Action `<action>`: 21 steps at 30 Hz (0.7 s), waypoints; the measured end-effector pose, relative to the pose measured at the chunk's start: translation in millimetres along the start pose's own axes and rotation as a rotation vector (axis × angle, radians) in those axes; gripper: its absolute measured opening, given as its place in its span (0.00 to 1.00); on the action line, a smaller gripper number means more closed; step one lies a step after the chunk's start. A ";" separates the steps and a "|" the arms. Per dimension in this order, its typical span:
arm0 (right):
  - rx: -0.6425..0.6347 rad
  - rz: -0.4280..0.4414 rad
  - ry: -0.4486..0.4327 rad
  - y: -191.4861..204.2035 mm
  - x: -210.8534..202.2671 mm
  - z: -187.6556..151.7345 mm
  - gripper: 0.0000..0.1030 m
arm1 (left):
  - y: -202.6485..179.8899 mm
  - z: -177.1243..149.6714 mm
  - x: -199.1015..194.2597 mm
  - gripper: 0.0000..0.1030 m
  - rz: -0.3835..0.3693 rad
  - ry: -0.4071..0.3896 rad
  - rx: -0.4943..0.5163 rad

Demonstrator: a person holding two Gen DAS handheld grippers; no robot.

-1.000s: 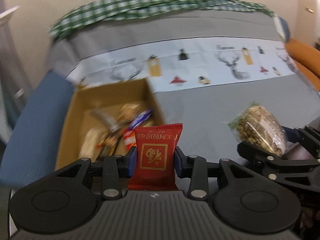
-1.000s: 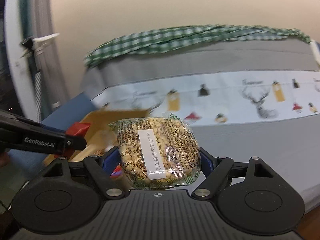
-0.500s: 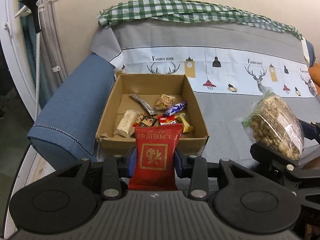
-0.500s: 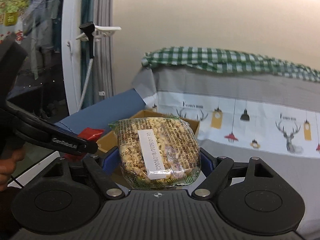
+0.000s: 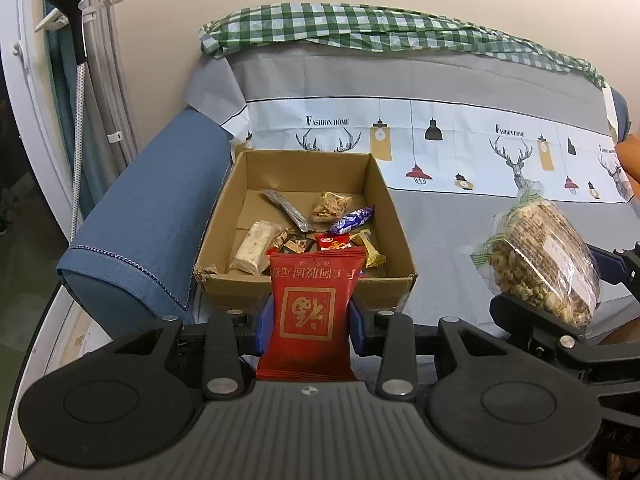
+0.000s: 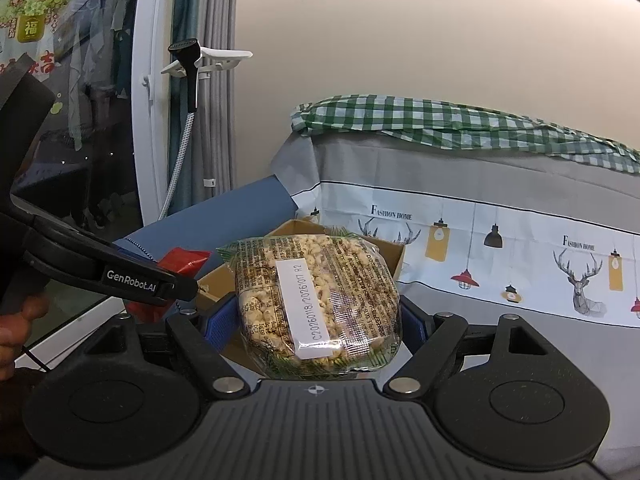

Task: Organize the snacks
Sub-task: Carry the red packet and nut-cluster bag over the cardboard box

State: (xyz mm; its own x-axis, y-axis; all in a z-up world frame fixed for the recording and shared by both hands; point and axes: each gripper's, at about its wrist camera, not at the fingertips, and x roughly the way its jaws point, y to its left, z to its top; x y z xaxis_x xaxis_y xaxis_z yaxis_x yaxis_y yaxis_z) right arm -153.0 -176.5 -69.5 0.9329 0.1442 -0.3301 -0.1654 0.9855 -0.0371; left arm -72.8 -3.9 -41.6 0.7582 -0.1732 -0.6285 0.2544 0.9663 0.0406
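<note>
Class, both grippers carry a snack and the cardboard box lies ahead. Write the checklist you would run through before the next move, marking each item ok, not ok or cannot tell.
1. Left gripper clamped on the red foil packet: ok.
2. Right gripper clamped on the clear bag of puffed grain: ok.
3. Open brown cardboard box in view ahead of the left gripper: ok.
4. Bare floor left inside the box, at the back: ok.
5. Either snack already above the box opening: cannot tell.
6. Grippers apart from each other: ok; the right one sits off to the side in the left wrist view.
</note>
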 end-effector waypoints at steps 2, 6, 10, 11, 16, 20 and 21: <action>0.003 0.000 0.006 -1.9 1.6 -0.3 0.79 | 1.0 0.1 3.1 0.41 -0.001 0.006 -0.001; 0.008 0.001 0.021 -1.5 4.5 -1.7 0.79 | 1.8 -1.2 8.9 0.41 -0.003 0.023 -0.003; 0.006 0.009 0.041 -0.9 9.5 -1.7 0.79 | 2.9 -2.3 14.1 0.41 -0.006 0.035 -0.008; 0.006 0.011 0.046 -0.8 11.1 -1.9 0.79 | 3.1 -2.0 15.7 0.41 -0.006 0.039 -0.010; 0.011 0.018 0.075 -0.7 19.1 -5.2 0.79 | 6.5 -3.9 24.5 0.41 -0.012 0.064 -0.019; 0.015 0.021 0.096 -1.2 26.0 -7.1 0.79 | 8.3 -4.9 32.2 0.41 -0.014 0.084 -0.022; 0.016 0.022 0.100 -1.5 27.3 -7.9 0.79 | 8.7 -4.8 34.8 0.41 -0.014 0.090 -0.022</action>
State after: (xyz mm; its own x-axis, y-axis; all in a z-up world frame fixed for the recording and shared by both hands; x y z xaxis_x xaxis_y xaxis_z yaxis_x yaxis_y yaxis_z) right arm -129.9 -174.7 -85.8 0.8924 0.1567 -0.4232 -0.1793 0.9837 -0.0140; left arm -47.1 -0.6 -66.9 0.6978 -0.1698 -0.6959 0.2505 0.9680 0.0149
